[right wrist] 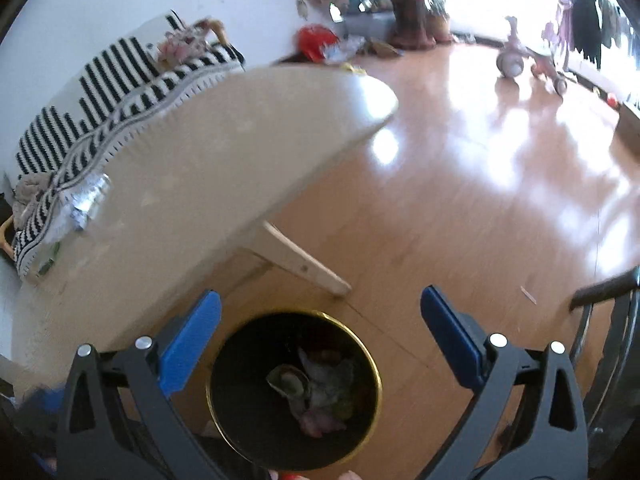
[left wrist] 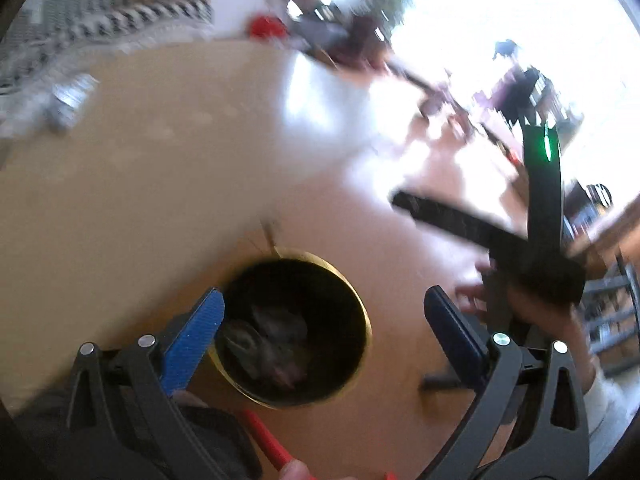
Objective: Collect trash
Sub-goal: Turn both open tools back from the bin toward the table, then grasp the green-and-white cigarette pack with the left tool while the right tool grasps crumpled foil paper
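**binwatcher:** Striped black-and-white throw (right wrist: 100,120) sits way over at 9 to 10 o'clock in your right wrist view, draped along the far side of the cream table (right wrist: 224,168). Some crinkly silver wrapper (right wrist: 90,200) is lying on the table right against its fringe. Looks like that bit isn't collected yet.

**umi_fan:** Yep. And moving right, your black bin with the gold rim (right wrist: 294,390) is at 6 o'clock, on the wood floor (right wrist: 460,200) just beside the table leg (right wrist: 304,264). Crumpled trash (right wrist: 316,392) is lying in the bottom of it.

**binwatcher:** What about your right gripper (right wrist: 320,332)?

**umi_fan:** Jaws spread wide with nothing between the blue pads (right wrist: 192,344), hanging above the bin mouth.

**binwatcher:** Left wrist view is pretty smeary, but same deal: your left gripper (left wrist: 322,332) is wide apart and holding nothing, with the bin (left wrist: 296,328) straight under it at 6 o'clock and the trash (left wrist: 264,344) inside.

**umi_fan:** Over at 3 to 4 o'clock there you can see your other hand (left wrist: 532,312) wrapped around the black handle of the second gripper, its fingers splayed. Past that, the pink ride-on toy (right wrist: 528,60) is at 1 o'clock in the right view, well apart from everything.
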